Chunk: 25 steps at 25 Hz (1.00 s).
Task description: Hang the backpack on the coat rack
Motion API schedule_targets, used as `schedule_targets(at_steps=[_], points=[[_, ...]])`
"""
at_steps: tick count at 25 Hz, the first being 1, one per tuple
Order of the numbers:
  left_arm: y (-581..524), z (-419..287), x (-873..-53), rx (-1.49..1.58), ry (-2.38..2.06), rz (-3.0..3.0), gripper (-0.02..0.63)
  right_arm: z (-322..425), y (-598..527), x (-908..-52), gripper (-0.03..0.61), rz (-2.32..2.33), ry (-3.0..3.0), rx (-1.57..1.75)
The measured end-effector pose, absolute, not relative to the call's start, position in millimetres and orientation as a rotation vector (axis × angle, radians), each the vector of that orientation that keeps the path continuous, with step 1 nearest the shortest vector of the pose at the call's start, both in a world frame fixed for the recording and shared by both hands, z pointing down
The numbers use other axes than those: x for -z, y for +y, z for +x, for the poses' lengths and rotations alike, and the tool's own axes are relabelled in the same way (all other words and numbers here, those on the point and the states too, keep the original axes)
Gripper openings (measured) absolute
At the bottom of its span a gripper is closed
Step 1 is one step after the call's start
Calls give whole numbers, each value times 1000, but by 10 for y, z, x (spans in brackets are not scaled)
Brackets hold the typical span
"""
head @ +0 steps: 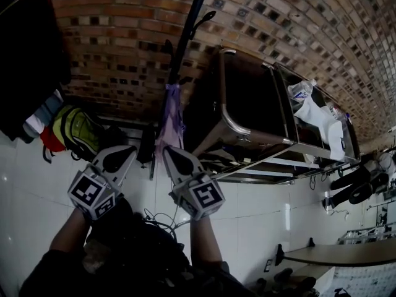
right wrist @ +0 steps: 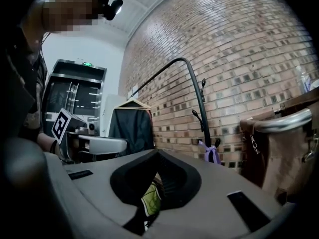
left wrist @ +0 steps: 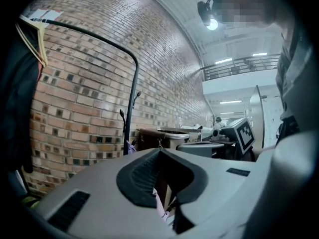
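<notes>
The green and yellow backpack lies on the white floor by the brick wall, under dark clothes, left of both grippers. It also shows low down through the gap of the right gripper's jaws as the backpack. The coat rack is a black post with hooks against the wall, straight ahead; the post and the post show in both gripper views. My left gripper and right gripper are side by side and point at the wall. Both are shut and hold nothing.
Dark clothes hang on the rail at the left. A purple cloth thing hangs on the post. A metal cart with a bottle and white bags stands right of the post. The white tiled floor runs to the right.
</notes>
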<state>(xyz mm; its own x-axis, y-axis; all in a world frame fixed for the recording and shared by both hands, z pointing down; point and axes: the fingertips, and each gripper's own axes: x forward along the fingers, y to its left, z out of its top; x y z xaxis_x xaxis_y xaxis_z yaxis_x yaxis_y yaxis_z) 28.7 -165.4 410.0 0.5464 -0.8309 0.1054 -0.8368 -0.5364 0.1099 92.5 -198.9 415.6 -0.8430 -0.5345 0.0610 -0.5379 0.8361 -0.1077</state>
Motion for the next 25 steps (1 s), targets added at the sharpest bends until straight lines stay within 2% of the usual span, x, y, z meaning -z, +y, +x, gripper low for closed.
schedule_targets(at_steps=[11,25], points=[[-1015,266,-4136,-55,-1401,2664,26,1043,-1484,-4182,18,1006,-3005,-238],[428,-607,-3982,-24,-1424,2622,25,198,21,-4107,17,992,-2925,-238]])
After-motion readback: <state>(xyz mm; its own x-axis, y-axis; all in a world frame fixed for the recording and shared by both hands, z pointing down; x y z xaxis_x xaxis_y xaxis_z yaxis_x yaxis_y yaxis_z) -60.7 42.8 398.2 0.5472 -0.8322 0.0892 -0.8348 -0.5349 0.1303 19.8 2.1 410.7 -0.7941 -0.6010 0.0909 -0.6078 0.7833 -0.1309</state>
